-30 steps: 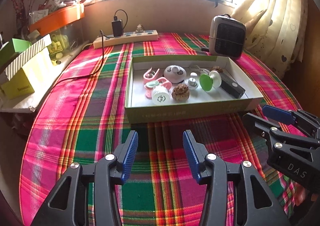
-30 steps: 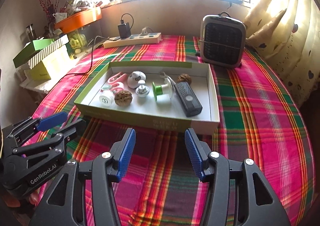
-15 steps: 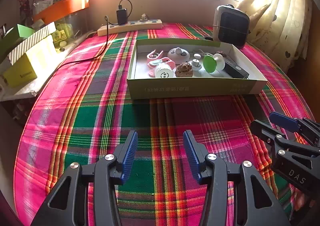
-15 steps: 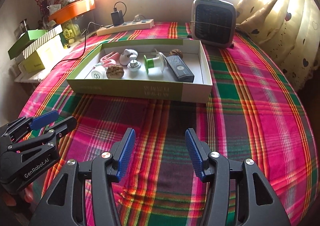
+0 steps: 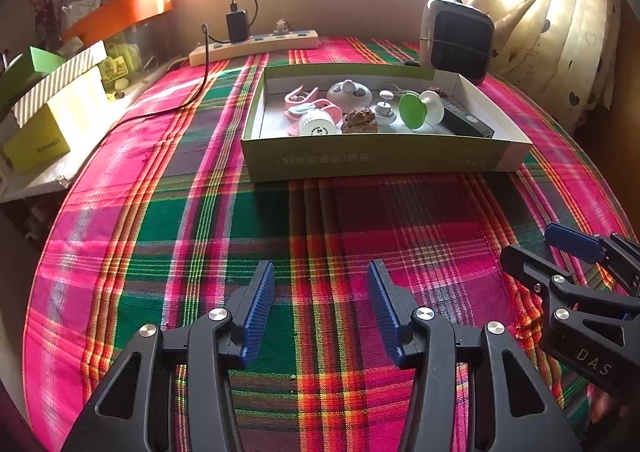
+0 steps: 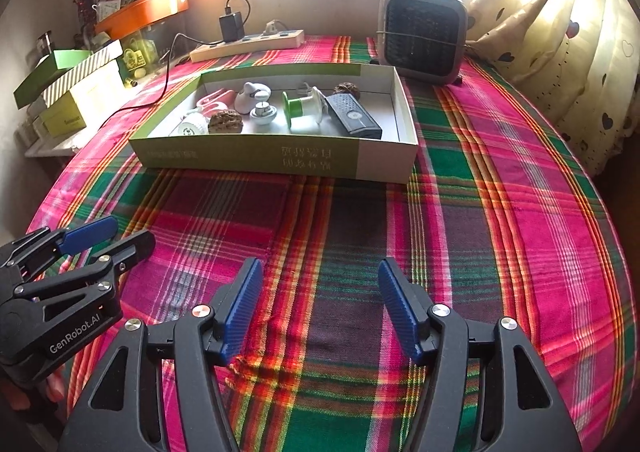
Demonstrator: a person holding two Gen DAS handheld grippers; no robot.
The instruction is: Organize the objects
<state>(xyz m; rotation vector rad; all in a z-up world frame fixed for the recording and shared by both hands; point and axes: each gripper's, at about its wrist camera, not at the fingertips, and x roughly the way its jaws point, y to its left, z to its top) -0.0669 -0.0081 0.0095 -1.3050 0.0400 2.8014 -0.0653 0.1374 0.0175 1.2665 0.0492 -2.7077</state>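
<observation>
The left tool [image 5: 320, 308], with black arms and ribbed blue pads, hangs with jaws parted and nothing between them above the worktop's pink, green and red plaid cloth [image 5: 248, 228]. Farther back sits a shallow green-walled cardboard box [image 5: 380, 157] holding a green-and-white spool [image 5: 420, 111], a brown walnut [image 5: 359, 120] and a black remote [image 5: 466, 123]. The right tool [image 5: 560, 252] shows at the right edge.

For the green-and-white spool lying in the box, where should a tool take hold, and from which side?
Probably the narrow white middle of the spool, between its green and white end discs. It lies on its side, so come from above, fingers straddling the middle; the discs should stop slipping. The black remote crowds its right end.
</observation>
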